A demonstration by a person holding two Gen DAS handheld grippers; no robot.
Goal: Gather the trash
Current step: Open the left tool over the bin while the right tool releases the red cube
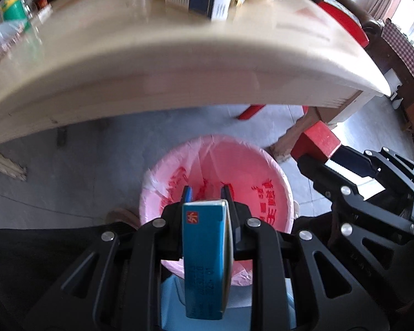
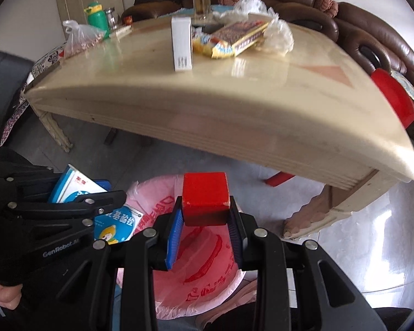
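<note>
Right wrist view shows the cream table over a bin lined with a pink bag printed in red characters I cannot read. Left gripper, marked "GenRobot", is clamped on a flat blue box bearing Chinese writing, held above the bag. Right gripper is clamped on a red block above the same bag. A white carton stands upright on the table
</note>
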